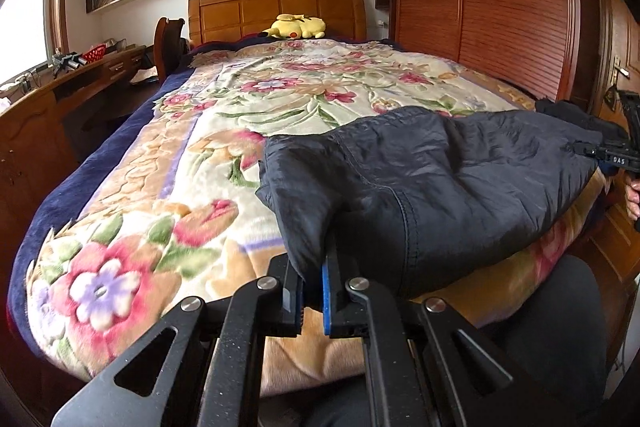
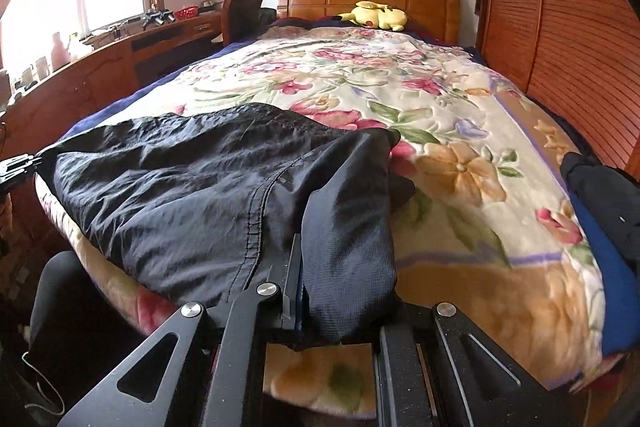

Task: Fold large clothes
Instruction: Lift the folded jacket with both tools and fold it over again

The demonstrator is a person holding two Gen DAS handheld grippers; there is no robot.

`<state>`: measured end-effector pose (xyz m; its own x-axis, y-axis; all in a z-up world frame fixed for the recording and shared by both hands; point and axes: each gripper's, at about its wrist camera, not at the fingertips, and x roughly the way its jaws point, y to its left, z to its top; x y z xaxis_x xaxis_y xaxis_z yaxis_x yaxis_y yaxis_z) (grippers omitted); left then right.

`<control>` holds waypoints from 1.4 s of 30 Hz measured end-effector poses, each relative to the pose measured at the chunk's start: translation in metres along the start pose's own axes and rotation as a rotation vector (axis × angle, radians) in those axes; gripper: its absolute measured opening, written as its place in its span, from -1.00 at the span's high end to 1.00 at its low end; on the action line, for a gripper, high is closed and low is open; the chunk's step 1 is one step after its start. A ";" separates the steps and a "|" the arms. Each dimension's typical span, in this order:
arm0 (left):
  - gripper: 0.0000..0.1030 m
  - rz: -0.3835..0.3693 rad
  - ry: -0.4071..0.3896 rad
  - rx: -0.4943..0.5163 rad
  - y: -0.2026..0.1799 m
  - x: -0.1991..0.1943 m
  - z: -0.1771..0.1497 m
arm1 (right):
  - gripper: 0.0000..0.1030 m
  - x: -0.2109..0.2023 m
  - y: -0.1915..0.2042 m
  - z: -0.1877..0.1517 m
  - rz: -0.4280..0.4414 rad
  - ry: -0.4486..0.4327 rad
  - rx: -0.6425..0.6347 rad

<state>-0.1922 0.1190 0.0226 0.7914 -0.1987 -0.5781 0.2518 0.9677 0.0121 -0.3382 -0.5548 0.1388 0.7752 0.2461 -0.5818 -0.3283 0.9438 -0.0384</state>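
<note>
At the lower centre of the left wrist view, the left gripper (image 1: 311, 283) is pinched on one end of the dark garment (image 1: 432, 183), which is draped over the near edge of the floral blanket (image 1: 168, 163). At the lower centre of the right wrist view, the right gripper (image 2: 320, 291) is clamped on the opposite end. The long axis is laid left to right across the bed's foot, one end at each gripper. Even tension should be kept and both ends carried forward together, so that the fold lands flat.
</note>
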 end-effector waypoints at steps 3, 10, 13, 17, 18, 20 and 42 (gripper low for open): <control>0.87 0.022 0.013 -0.002 -0.002 0.003 -0.006 | 0.80 0.004 0.007 -0.001 -0.037 0.022 -0.010; 0.86 0.041 0.021 -0.012 -0.004 0.004 -0.013 | 0.79 0.009 0.022 -0.003 -0.088 0.048 -0.049; 0.78 0.052 0.026 -0.006 -0.006 0.005 -0.013 | 0.78 0.007 0.026 -0.006 -0.094 0.051 -0.051; 0.50 0.034 0.014 -0.024 -0.005 -0.001 -0.011 | 0.77 0.011 0.024 -0.011 -0.097 0.067 -0.052; 0.40 0.019 0.007 -0.033 -0.004 -0.004 -0.010 | 0.77 0.012 0.024 -0.011 -0.097 0.069 -0.052; -0.04 -0.001 -0.026 -0.049 -0.004 -0.013 -0.007 | 0.77 0.014 0.022 -0.011 -0.093 0.069 -0.048; -0.66 -0.215 0.031 0.069 -0.123 0.030 0.033 | 0.76 0.017 0.014 -0.018 -0.071 0.047 0.032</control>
<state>-0.1809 -0.0113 0.0307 0.6984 -0.3931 -0.5981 0.4509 0.8906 -0.0588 -0.3396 -0.5419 0.1138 0.7694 0.1678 -0.6163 -0.2553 0.9653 -0.0558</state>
